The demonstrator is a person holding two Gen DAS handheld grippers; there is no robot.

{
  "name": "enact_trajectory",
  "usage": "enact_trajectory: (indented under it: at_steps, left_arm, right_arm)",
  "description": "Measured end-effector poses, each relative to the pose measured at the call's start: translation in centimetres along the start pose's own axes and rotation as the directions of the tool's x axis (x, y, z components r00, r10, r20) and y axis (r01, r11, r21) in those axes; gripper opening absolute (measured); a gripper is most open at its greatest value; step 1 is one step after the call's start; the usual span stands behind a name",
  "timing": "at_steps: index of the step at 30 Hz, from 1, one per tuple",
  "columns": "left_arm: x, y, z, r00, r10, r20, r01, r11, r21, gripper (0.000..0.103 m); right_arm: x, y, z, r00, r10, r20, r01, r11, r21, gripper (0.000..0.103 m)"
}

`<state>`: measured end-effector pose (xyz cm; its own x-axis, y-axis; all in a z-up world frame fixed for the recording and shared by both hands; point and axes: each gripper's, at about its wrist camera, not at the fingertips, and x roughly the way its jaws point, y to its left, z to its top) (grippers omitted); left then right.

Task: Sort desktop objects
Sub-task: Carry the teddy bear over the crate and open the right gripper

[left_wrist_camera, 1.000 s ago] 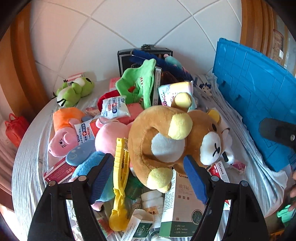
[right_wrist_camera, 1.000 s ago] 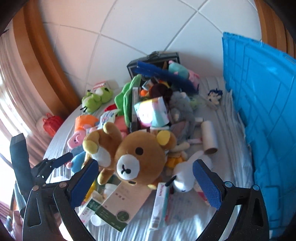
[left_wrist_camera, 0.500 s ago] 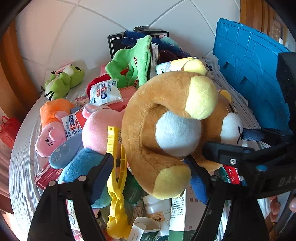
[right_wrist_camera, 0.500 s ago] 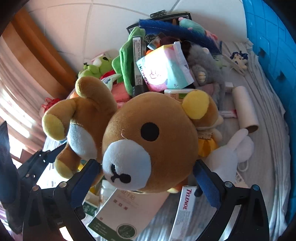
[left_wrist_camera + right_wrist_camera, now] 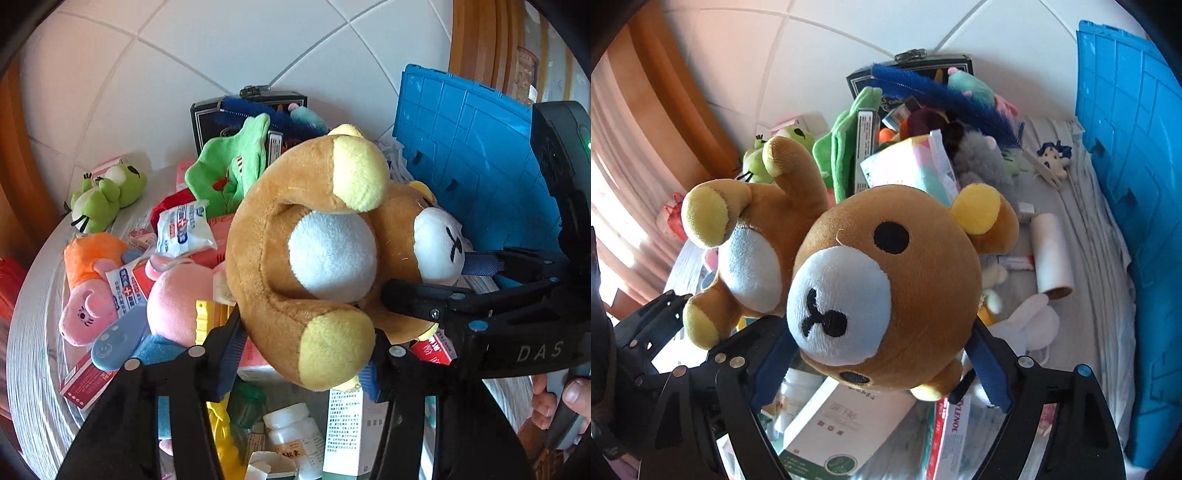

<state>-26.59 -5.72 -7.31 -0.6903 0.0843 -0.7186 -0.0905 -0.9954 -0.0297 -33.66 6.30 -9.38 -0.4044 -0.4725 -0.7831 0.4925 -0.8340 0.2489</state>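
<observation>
A brown teddy bear with a white belly and yellow paws lies on top of a pile of toys and medicine boxes. My left gripper has its blue pads on either side of the bear's lower body and leg, jaws closing and pressing into the plush. My right gripper has the bear's head between its pads, jaws closing against both cheeks. In the left wrist view the right gripper comes in from the right at the bear's muzzle. A hand holds it.
A blue crate stands at the right. Around the bear lie a green frog plush, a pink pig plush, a white bottle, a white-green box, a paper roll and a black case.
Both grippers moved in onto the bear and their jaws narrowed, the left on the lower body, the right around the head. The bear now fills both views.
</observation>
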Motion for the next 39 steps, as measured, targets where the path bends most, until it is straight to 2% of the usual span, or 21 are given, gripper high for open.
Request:
enact_trajectory:
  at_steps: [7,12,19,25,29,32,36,39]
  left_arm:
    - [-3.9,-1.3,3.0,0.993,-0.024,0.115,0.022,0.999,0.024,0.051]
    - [-6.1,-3.4,6.0,0.979,-0.066,0.193,0.059,0.997,0.04,0.051]
    - [-9.3,-8.8,11.1,0.938,-0.145,0.314,0.124,0.989,0.084,0.051]
    - [-11.4,-15.5,15.7,0.892,-0.226,0.392,0.178,0.972,0.156,0.051]
    - [-11.7,-21.2,18.1,0.865,-0.292,0.407,0.22,0.952,0.215,0.051]
    - [-11.2,-25.7,19.5,0.854,-0.337,0.396,0.245,0.932,0.265,0.051]
    - [-10.2,-31.7,20.9,0.847,-0.391,0.359,0.279,0.903,0.325,0.051]
    - [-9.2,-35.8,22.0,0.85,-0.423,0.315,0.305,0.881,0.361,0.052]
  right_arm:
    - [-5.2,0.5,1.9,0.993,-0.03,0.117,0.034,0.999,-0.028,0.087]
    - [-9.6,-0.2,3.4,0.978,-0.078,0.194,0.084,0.996,-0.025,0.087]
    - [-17.6,-3.0,5.8,0.935,-0.162,0.315,0.179,0.983,-0.025,0.087]
    - [-24.8,-7.5,7.1,0.877,-0.24,0.416,0.258,0.966,0.014,0.087]
    - [-29.0,-11.8,7.2,0.836,-0.304,0.456,0.31,0.949,0.064,0.087]
    - [-31.3,-15.5,6.8,0.814,-0.347,0.466,0.333,0.936,0.116,0.087]
    - [-33.7,-20.6,5.8,0.793,-0.4,0.459,0.353,0.916,0.19,0.087]
    - [-35.7,-24.3,4.9,0.785,-0.436,0.44,0.365,0.9,0.239,0.087]
